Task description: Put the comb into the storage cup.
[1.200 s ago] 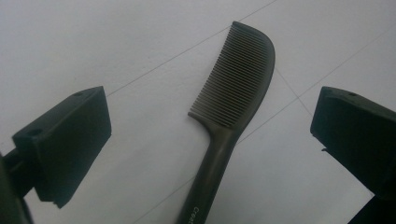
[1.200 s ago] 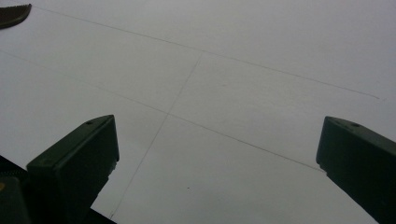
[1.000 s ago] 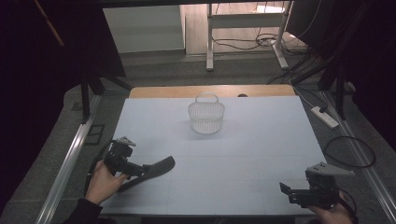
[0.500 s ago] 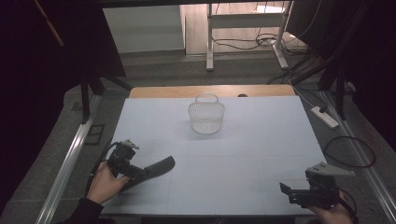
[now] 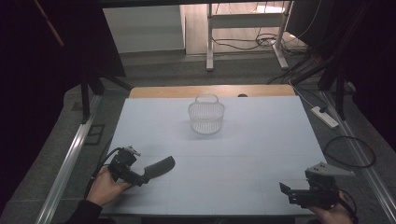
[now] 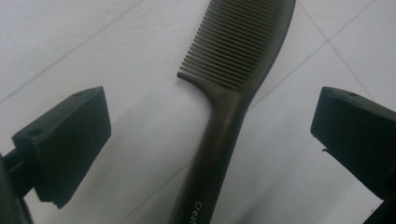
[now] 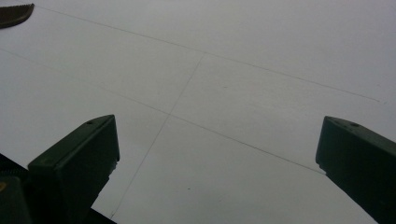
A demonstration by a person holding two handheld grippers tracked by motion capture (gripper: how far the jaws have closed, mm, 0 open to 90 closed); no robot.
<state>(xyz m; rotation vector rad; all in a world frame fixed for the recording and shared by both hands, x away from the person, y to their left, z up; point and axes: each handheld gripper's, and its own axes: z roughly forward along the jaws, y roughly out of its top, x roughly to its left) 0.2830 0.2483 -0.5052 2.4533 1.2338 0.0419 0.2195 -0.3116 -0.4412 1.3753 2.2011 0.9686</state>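
Observation:
A dark comb (image 5: 159,166) lies flat on the white table (image 5: 261,140) at the front left. My left gripper (image 5: 141,176) is at its handle end, held in a hand. In the left gripper view the comb (image 6: 233,88) runs up between the two wide-apart jaws, and neither jaw touches the handle; my left gripper (image 6: 212,116) is open. My right gripper (image 5: 286,190) rests near the front right edge, pointing left. In its own view my right gripper (image 7: 217,135) is open over bare table, with the comb's tip (image 7: 14,13) at the top left corner.
A white wire basket (image 5: 206,116) with a handle stands upright at the back middle of the table. A wooden strip (image 5: 187,91) borders the far edge. Cables and a power strip (image 5: 324,116) lie on the floor to the right.
My left gripper has shifted slightly toward the front edge and closer along the comb's handle. The comb, the basket and the right gripper have stayed in place.

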